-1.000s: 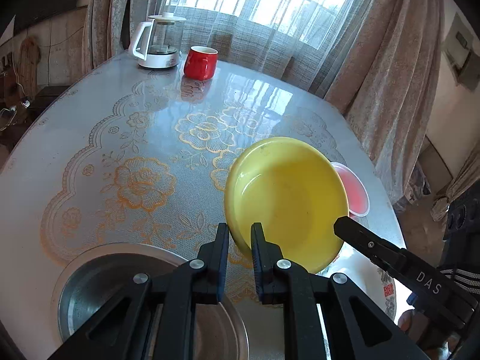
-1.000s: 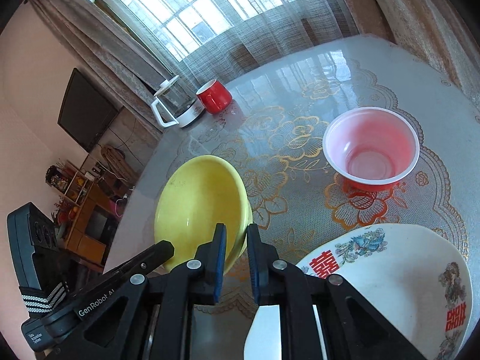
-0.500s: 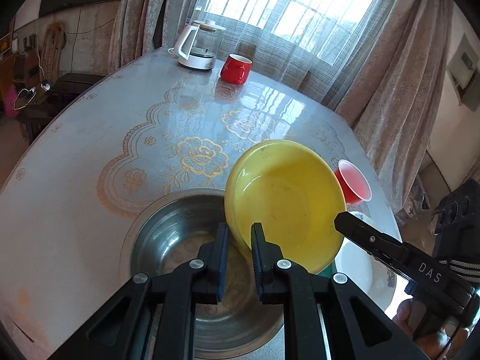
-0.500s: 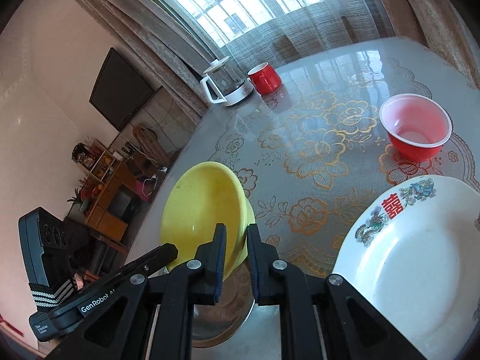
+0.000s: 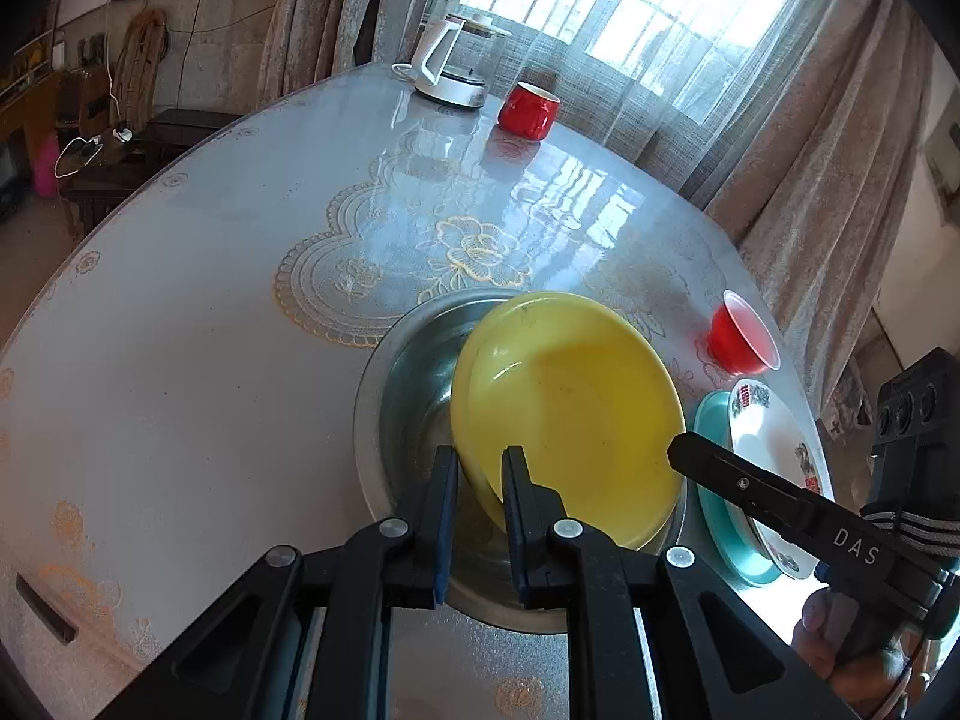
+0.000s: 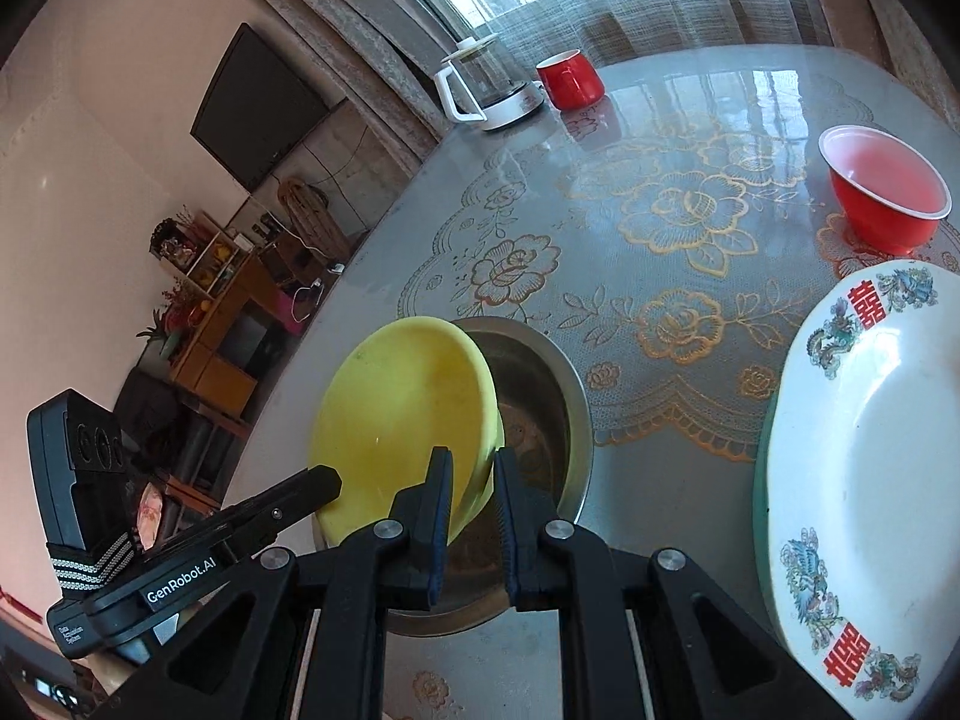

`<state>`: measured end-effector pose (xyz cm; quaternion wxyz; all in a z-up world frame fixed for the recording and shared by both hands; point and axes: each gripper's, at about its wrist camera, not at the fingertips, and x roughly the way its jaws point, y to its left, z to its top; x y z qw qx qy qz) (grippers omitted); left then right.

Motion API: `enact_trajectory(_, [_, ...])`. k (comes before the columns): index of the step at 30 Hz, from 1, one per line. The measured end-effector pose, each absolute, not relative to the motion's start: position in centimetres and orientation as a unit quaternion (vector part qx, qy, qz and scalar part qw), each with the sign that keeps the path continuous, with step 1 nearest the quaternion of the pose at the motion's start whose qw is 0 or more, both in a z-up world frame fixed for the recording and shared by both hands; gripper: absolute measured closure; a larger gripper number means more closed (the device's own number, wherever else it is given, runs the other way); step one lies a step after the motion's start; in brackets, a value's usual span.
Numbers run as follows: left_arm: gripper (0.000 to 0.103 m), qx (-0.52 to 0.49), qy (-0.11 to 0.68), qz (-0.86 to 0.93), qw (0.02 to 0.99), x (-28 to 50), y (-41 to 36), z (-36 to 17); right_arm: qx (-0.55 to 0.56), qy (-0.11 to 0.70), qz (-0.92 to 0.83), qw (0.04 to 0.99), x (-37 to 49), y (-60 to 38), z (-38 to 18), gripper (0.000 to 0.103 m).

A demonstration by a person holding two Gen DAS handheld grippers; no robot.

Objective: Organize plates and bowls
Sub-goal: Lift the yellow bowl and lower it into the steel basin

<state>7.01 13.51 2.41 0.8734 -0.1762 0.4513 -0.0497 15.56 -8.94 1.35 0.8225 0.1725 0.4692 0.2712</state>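
Yellow bowl (image 5: 570,408): both the left gripper (image 5: 477,480) and right gripper (image 6: 471,480) are clamping its rim, tilting it over the steel bowl (image 5: 408,396).
Waiting: red bowl (image 6: 885,192) and flowered plate (image 6: 870,450), sitting ahead-right.

— How many bowls and plates appear?
— One yellow plastic bowl (image 5: 576,408), one steel basin (image 5: 408,384), one red plastic bowl (image 6: 885,195), one white patterned porcelain plate (image 6: 870,456), one teal plate (image 5: 717,504).
— Other vessels?
— One red mug (image 5: 529,110), one glass kettle (image 5: 453,75).
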Motion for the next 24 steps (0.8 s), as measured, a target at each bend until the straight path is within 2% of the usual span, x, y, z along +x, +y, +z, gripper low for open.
enact_trajectory(24, [0.086, -0.134, 0.456, -0.039, 0.879, 7.6, 13.0, 0.9, 0.133, 0.483, 0.245, 0.830, 15.4, -8.0, 0.0, 0.088])
